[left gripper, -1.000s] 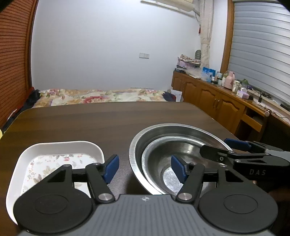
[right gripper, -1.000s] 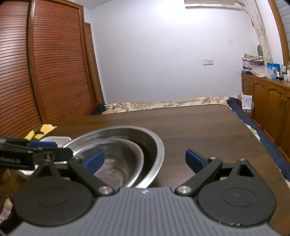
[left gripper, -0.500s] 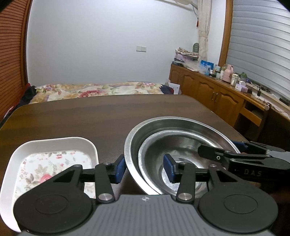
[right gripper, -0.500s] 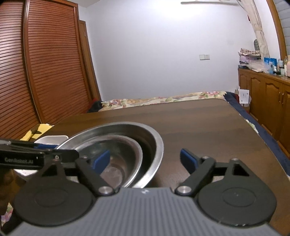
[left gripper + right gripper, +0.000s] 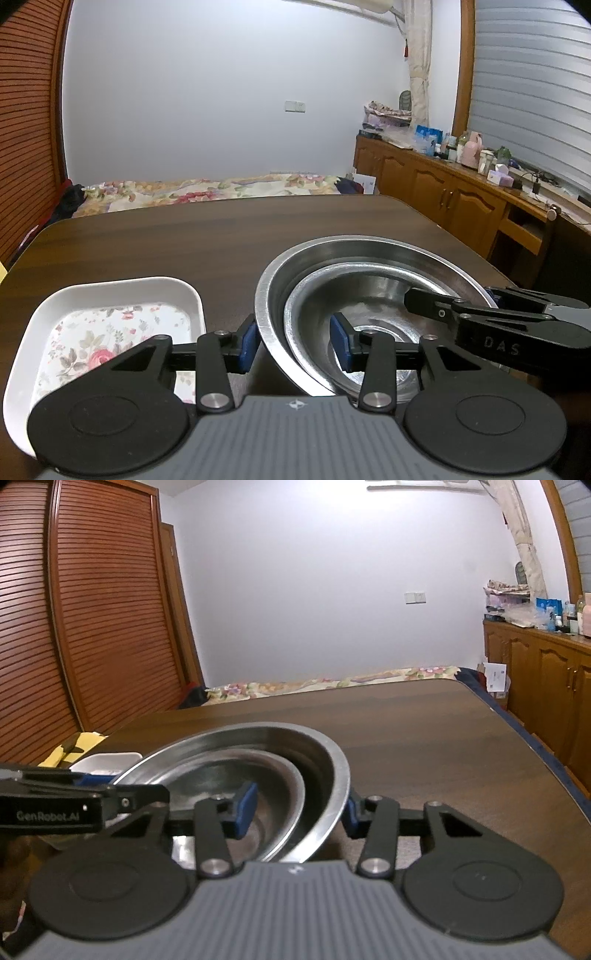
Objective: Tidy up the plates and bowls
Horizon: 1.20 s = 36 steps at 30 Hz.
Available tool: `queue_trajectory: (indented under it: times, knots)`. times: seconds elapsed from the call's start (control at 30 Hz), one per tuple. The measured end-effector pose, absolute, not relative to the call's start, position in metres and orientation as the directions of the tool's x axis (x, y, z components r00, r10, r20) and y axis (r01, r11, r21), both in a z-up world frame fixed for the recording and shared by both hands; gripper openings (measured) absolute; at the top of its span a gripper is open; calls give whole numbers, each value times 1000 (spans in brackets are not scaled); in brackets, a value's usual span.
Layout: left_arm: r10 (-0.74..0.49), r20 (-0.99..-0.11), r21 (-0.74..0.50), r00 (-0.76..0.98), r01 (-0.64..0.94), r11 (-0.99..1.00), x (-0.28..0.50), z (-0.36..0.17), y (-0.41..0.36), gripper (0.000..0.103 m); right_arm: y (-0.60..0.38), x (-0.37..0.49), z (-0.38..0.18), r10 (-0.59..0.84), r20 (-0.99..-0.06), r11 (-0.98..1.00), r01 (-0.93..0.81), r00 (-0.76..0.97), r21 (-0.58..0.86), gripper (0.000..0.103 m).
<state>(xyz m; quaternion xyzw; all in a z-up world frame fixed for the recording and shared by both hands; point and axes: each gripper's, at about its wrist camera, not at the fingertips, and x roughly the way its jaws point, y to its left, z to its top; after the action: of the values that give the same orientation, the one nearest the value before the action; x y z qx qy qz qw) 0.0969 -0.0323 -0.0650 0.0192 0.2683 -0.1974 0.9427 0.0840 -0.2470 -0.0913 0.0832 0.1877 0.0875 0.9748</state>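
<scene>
Two steel bowls sit nested on the dark wooden table, a small bowl (image 5: 369,288) inside a large bowl (image 5: 369,251). My left gripper (image 5: 293,347) straddles their left rims. Its jaws are closing, one pad against the large bowl's outer wall and the other inside the small bowl. My right gripper (image 5: 297,812) straddles the right rims of the large bowl (image 5: 277,738) and small bowl (image 5: 266,771) the same way, jaws closing. Each gripper shows in the other's view, the right gripper (image 5: 450,295) and the left gripper (image 5: 125,786).
A white rectangular dish (image 5: 110,291) with a flower pattern lies just left of the bowls, under my left gripper's left finger. The table (image 5: 221,240) runs on beyond the bowls. A bed lies past its far edge, wooden cabinets stand at the right.
Both grippers' jaws have narrowed from wide apart down onto the nested bowls' rims. The hands and bowls have hardly shifted.
</scene>
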Motion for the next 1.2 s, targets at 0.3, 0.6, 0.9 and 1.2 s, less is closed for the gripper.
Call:
queue_trajectory:
  times: [0.3,0.6,0.9,1.2]
  knots:
    - [-342,-514,-59,787,365,929,95,-55,-37,43,-245,82,-84,180,-355,976,-123,917,179,46]
    - [-346,-461,-50,817,365,930,95,-33,-32,43,-245,81,-71,190,-323,974,-137,927,179,45]
    - [-343,-414,-55,843,353,934,90,-7,-20,43,-239,79,-47,217,-272,969,-172,938,178,44]
    - [-322,-395,-42,860,333,942,75,4,-10,43,-230,74,-36,240,-245,965,-203,939,166,44]
